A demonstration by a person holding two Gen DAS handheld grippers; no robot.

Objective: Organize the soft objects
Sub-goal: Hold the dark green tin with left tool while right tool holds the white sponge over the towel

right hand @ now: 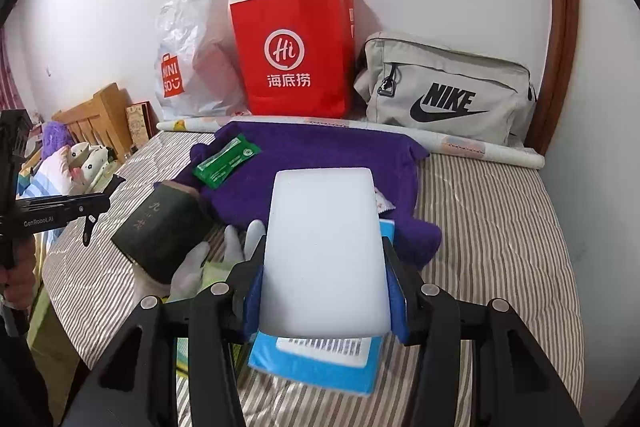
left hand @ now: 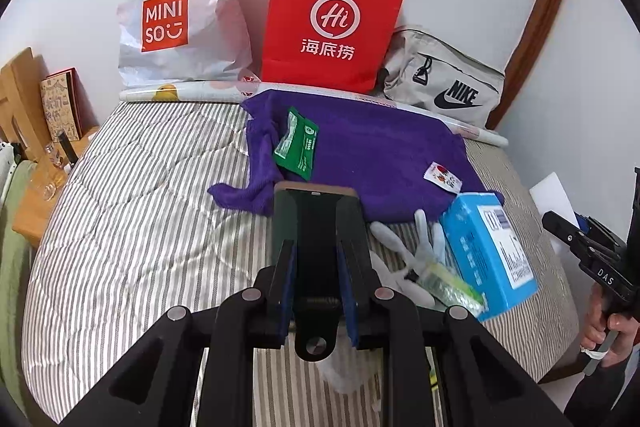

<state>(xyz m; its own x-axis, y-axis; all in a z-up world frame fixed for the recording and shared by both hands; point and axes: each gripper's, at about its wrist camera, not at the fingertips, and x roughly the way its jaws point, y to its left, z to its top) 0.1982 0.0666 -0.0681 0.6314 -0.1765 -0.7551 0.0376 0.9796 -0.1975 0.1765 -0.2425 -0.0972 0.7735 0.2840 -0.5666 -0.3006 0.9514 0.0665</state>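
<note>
— Right gripper (right hand: 324,291) contents?
— A smooth white block (right hand: 324,251), clamped above the bed (right hand: 500,227).
— Left gripper (left hand: 316,259)?
— Closed on a dark green box (left hand: 316,223), beside the purple towel (left hand: 372,155).

Both grippers are matte black linkages: the left gripper (left hand: 316,259) and the right gripper (right hand: 324,291) each have angular arms with hollow cut-outs, round silver pivot pins at the joints, and blue pads lining the inner faces of the fingers (left hand: 286,275). White lettering marks the housings, "GenRobot.AI" on the left one and "DAS" on the right. The right hand (left hand: 604,327) shows bare skin around a grey handle.
</note>
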